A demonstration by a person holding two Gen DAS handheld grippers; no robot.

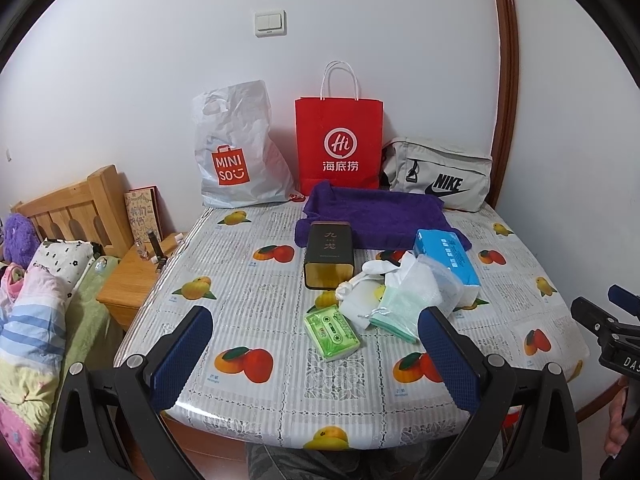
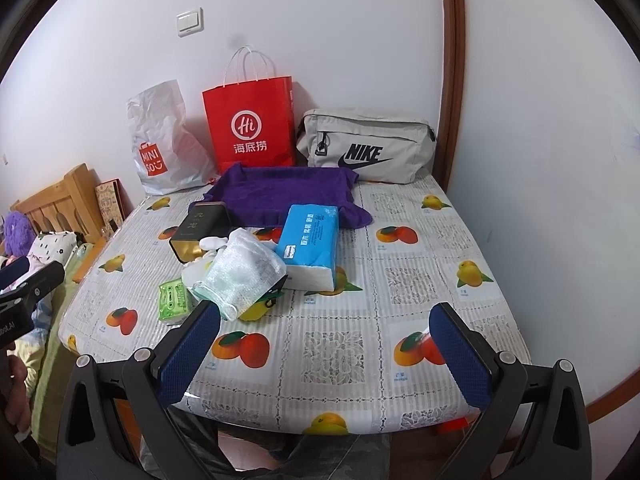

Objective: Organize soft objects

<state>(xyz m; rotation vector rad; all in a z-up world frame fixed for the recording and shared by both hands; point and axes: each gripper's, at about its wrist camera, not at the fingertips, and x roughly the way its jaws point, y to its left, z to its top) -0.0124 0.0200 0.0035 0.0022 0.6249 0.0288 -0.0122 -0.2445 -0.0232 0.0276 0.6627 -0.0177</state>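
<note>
Nothing is picked up yet, so the sorting looks to be at its very start. The left gripper (image 1: 316, 356) and right gripper (image 2: 326, 354) both hover over the near edge of the table (image 2: 420, 280), jaws spread wide and empty. The soft things sit mid-table: a purple towel (image 1: 380, 216) at the back, a blue tissue pack (image 2: 310, 246) resting on the towel's front edge, and a heap of white mesh pouches (image 2: 240, 276) just beside it. 2 hard items, a dark tin (image 1: 329, 258) and a green cassette (image 1: 331, 332), lie among them (probably not part of the job). The next move likely calls for reaching forward to the pouch heap, the nearest soft target, and closing on loose fabric alone.
</note>
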